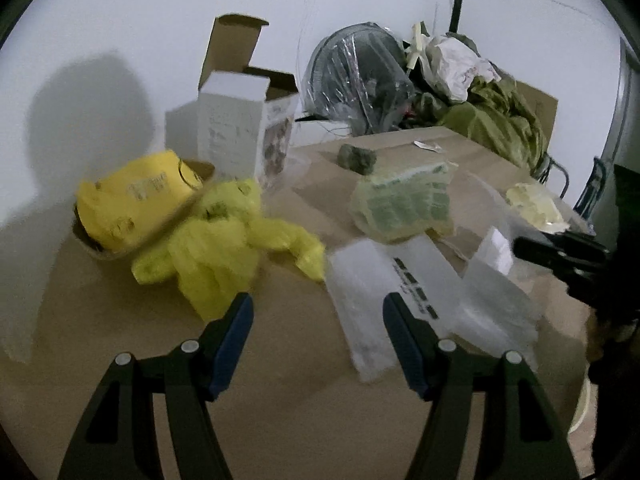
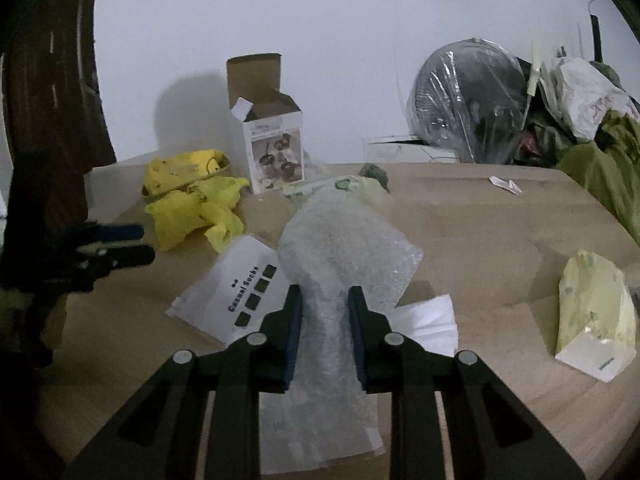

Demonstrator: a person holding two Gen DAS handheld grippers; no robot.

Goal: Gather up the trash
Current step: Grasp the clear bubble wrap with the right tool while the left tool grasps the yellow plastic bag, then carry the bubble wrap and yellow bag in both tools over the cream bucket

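Trash such as the bubble wrap (image 2: 344, 256) is pinched near its end between the narrowed jaws of the right gripper (image 2: 325, 308) so it can be lifted off the table (image 2: 500, 240), while the left gripper (image 1: 318, 312) is held wide and empty above the yellow bag (image 1: 224, 248).

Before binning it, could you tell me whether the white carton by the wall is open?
Open: the white carton's top flaps stand up.
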